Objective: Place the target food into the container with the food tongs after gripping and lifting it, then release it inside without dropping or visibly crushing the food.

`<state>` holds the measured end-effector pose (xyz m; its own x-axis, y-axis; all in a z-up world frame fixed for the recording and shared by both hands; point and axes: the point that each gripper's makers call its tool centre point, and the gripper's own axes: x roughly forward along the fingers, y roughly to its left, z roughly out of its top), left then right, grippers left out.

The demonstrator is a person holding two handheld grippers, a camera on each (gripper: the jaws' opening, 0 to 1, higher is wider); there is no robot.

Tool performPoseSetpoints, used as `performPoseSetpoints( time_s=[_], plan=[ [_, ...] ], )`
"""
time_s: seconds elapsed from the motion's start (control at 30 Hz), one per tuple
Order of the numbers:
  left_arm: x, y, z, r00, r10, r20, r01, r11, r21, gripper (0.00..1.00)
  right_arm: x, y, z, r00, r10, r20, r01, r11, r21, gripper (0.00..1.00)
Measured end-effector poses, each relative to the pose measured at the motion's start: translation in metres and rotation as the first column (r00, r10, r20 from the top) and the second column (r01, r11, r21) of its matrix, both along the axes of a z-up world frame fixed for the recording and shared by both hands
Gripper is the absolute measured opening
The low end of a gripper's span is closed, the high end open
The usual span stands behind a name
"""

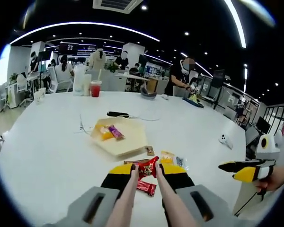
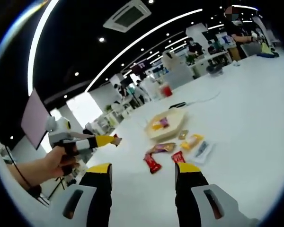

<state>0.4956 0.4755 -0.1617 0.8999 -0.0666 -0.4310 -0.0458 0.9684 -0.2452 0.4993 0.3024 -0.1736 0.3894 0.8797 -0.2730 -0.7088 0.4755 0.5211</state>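
In the left gripper view, the left tongs [image 1: 146,171] rise from the bottom edge as two long pale arms, and their tips are clamped on a red packet [image 1: 148,167], held just above the white bench [image 1: 47,156]. A second red packet [image 1: 146,187] lies on the bench under the arms. Beyond the held packet sits the container [image 1: 128,142], a shallow pale tray, with an orange snack [image 1: 104,133] and a purple one [image 1: 115,131] already inside it. Beside the tray's near corner lie a small brown sweet [image 1: 150,151], a yellow packet [image 1: 167,157] and a clear wrapper [image 1: 181,162]. A black cable [image 1: 125,115] runs across the bench behind the tray, and a red cup [image 1: 95,88] stands near the far edge. At the right edge of this view the right tongs [image 1: 236,170] come in, held by a hand [image 1: 274,178].

In the right gripper view, the right tongs [image 2: 145,175] stand apart with nothing between their yellow-tipped jaws. The left gripper [image 2: 114,140] enters from the left, gripped by a hand [image 2: 54,163]; a bit of red shows at its tips. The tray [image 2: 173,125] lies farther off, with the loose packets spread on the bench between it and the right tongs. People work at desks in the background.
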Motion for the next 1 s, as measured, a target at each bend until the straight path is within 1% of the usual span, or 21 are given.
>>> performPoseSetpoints(
  time_s=[0.17,0.4,0.6,0.87,1.0],
  plan=[
    [0.002,0.001,0.002,1.000,0.004,0.004,-0.004,1.000,-0.007,0.19,-0.003,-0.002,-0.002,1.000,0.001,-0.002,-0.001,1.000,-0.006,0.55],
    [0.008,0.005,0.007,1.000,0.000,0.011,0.000,1.000,0.005,0.19,-0.006,-0.005,-0.005,1.000,-0.011,-0.017,0.011,1.000,-0.005,0.55],
    [0.022,0.012,0.012,1.000,-0.008,0.024,0.007,1.000,0.026,0.19,-0.006,-0.006,-0.004,0.999,-0.024,-0.027,0.024,1.000,0.005,0.54],
    [0.042,0.019,0.015,0.999,-0.027,0.028,0.025,0.999,0.042,0.19,0.000,-0.008,0.001,0.999,-0.033,-0.010,0.033,0.999,0.008,0.54],
    [0.047,0.019,0.017,0.999,-0.039,0.030,0.038,0.998,0.050,0.19,0.002,-0.008,0.002,0.999,-0.038,-0.005,0.038,0.999,0.008,0.54]
  ],
)
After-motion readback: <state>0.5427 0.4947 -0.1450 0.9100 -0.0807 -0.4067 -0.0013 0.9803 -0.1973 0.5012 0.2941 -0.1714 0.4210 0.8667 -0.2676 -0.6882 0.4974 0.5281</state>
